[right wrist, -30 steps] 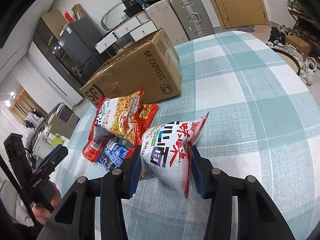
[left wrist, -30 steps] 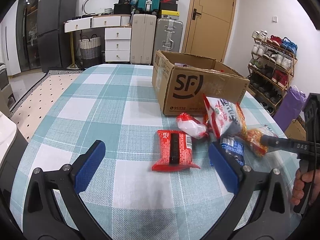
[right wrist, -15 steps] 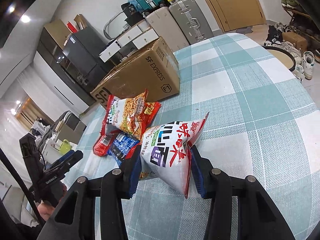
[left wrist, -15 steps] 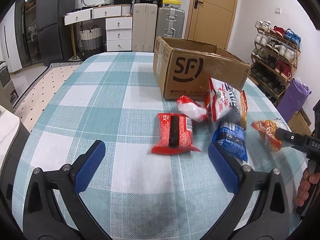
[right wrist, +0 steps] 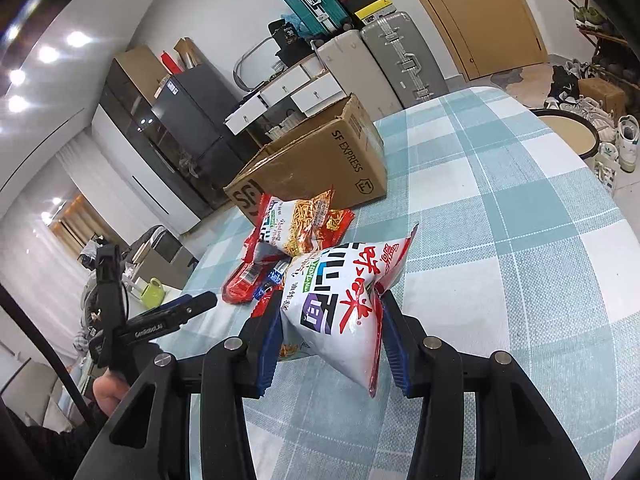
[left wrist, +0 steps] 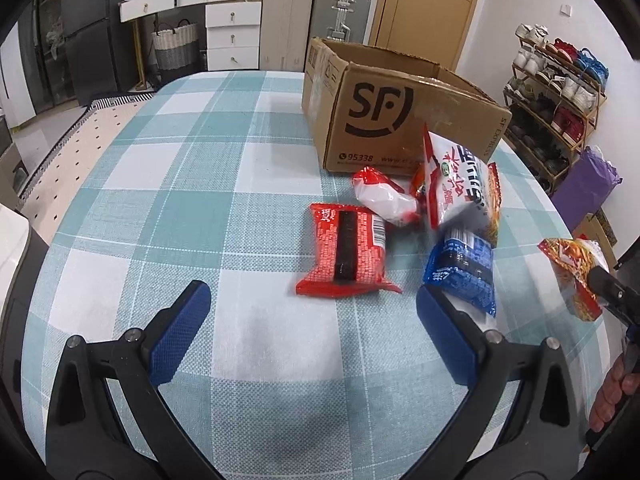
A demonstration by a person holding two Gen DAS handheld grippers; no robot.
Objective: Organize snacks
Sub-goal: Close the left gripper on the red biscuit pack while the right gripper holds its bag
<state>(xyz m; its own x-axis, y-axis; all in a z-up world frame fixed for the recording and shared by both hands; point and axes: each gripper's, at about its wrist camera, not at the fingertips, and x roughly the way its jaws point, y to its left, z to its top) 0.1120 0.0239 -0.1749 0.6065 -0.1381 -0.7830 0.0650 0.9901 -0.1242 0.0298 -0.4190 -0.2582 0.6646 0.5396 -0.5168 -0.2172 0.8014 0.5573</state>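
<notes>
My right gripper [right wrist: 332, 316] is shut on a white snack bag with red and purple print [right wrist: 340, 304], held just above the checked table. The same bag [left wrist: 572, 276] shows its orange side at the right edge of the left wrist view. My left gripper [left wrist: 314, 336] stands open over the table with nothing between its fingers. Just beyond its fingertips lie a red packet [left wrist: 348, 256] and a blue packet [left wrist: 464, 276]. Behind them are a small white and red packet [left wrist: 384, 196] and an upright noodle-snack bag [left wrist: 460, 188]. The open cardboard box [left wrist: 400, 120] stands behind the pile.
The table [left wrist: 200, 160] has a teal and white checked cloth that stretches left of the pile. Its right edge runs close behind the held bag. A shoe rack [left wrist: 560, 80], suitcases [left wrist: 340, 4] and a drawer unit [left wrist: 232, 28] stand beyond the table.
My right gripper has carried the white bag away from the pile, toward the table's right edge. The left wrist view has tipped further down toward the table; its jaws stay wide.
</notes>
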